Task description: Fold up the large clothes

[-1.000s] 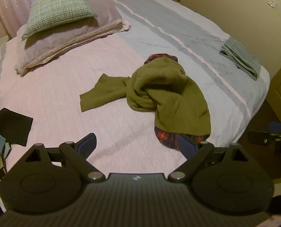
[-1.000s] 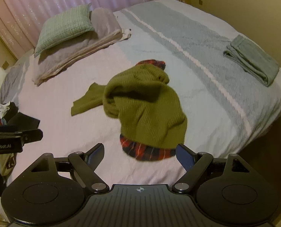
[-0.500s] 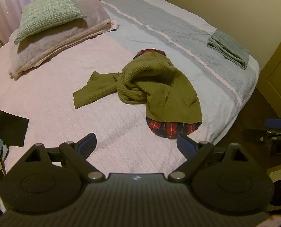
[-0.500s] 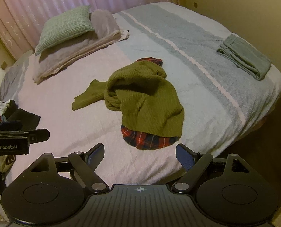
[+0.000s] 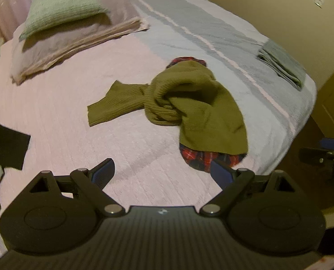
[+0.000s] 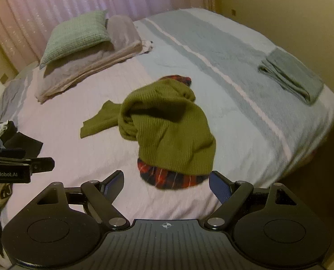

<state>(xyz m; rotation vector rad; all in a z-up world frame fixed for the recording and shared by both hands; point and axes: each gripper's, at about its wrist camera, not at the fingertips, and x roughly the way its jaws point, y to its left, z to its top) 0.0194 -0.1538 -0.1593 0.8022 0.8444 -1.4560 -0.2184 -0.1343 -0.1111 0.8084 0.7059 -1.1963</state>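
I'm looking over a bed (image 6: pixel 245 94) w/ a pink and grey-blue striped cover, stretching ahead of the jaws. Far ahead-left, pleated pink curtains (image 6: pixel 77 6) are hanging behind a green cushion (image 6: pixel 77 33) sitting on a stack of folded bedding (image 6: pixel 88 67). Yellowish wall (image 6: pixel 279 11) is running along the right w/ small wall plates, details too blurred. Dim, warm light is tinting everything. Dark floor (image 5: pixel 306 135) is showing right of the bed.

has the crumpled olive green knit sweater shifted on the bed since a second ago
No. The crumpled olive green knit sweater lies the same against the red plaid garment under it and the folded grey-green towel; only the cameras moved.
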